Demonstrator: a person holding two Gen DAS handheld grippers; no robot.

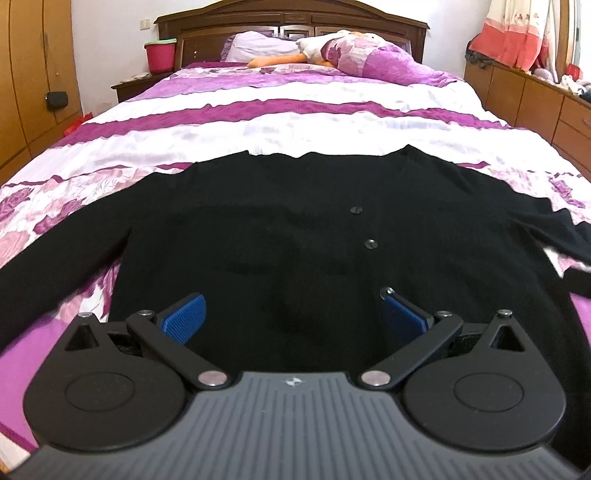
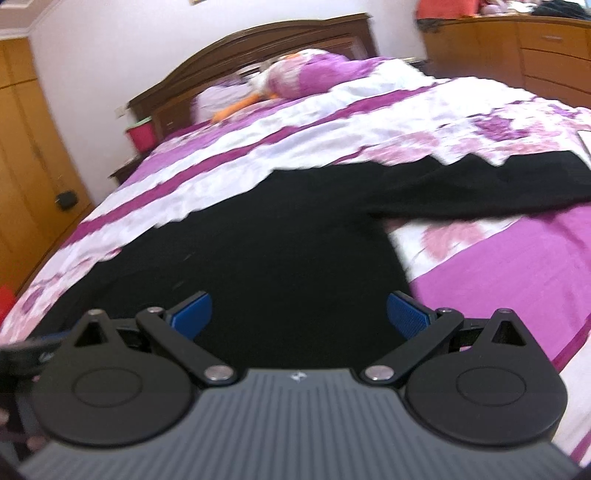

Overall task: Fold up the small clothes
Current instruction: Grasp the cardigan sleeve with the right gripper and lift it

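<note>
A black buttoned cardigan [image 1: 295, 229] lies flat on the purple and white bedspread [image 1: 280, 110], front up, sleeves spread to both sides. Two black buttons [image 1: 356, 209] show down its middle. My left gripper [image 1: 293, 306] hovers over the cardigan's near hem, open, blue pads wide apart with nothing between them. In the right wrist view the same cardigan [image 2: 266, 236] fills the centre and its right sleeve [image 2: 480, 184] stretches off to the right. My right gripper [image 2: 299, 310] is open above the hem near the cardigan's right side, holding nothing. That view is blurred.
Pillows and a plush toy [image 1: 317, 51] lie at the wooden headboard [image 1: 291, 22]. A red bucket [image 1: 160, 55] stands on a nightstand at the left. Wooden wardrobe doors [image 1: 29, 74] line the left wall and drawers [image 1: 535, 96] the right.
</note>
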